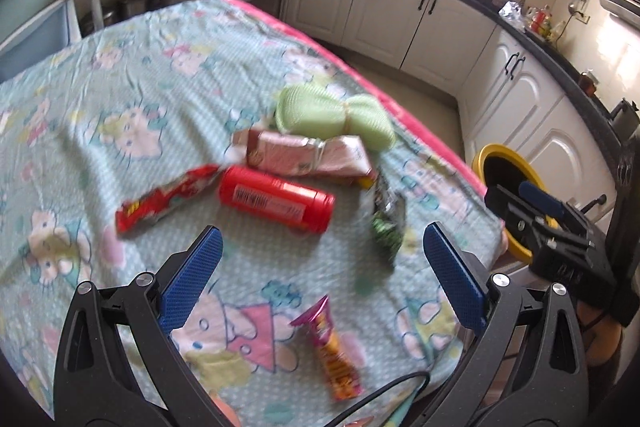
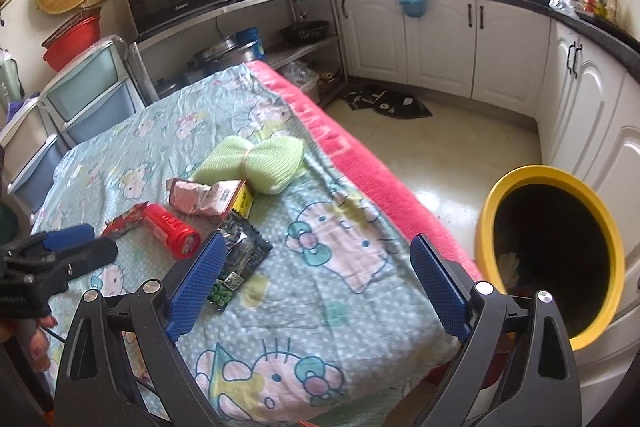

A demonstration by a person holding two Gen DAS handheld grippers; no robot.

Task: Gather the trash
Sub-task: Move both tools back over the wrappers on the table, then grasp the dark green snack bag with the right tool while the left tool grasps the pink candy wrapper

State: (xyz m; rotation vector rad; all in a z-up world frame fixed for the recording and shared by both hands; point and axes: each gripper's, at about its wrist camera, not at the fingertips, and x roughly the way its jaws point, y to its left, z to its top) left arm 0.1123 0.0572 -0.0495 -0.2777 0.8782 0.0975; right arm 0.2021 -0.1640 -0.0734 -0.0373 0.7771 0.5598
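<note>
Both tongs, left tongs and right tongs, hang wide apart and empty over the cloth-covered counter. The yellow bin sits on the floor just off its edge. I'd go low and grab the red bottle across its middle, then the wrappers. The dark green packet looks blurry, probably crinkly foil.

Black tongs, blue textured pads, silver screws
</note>
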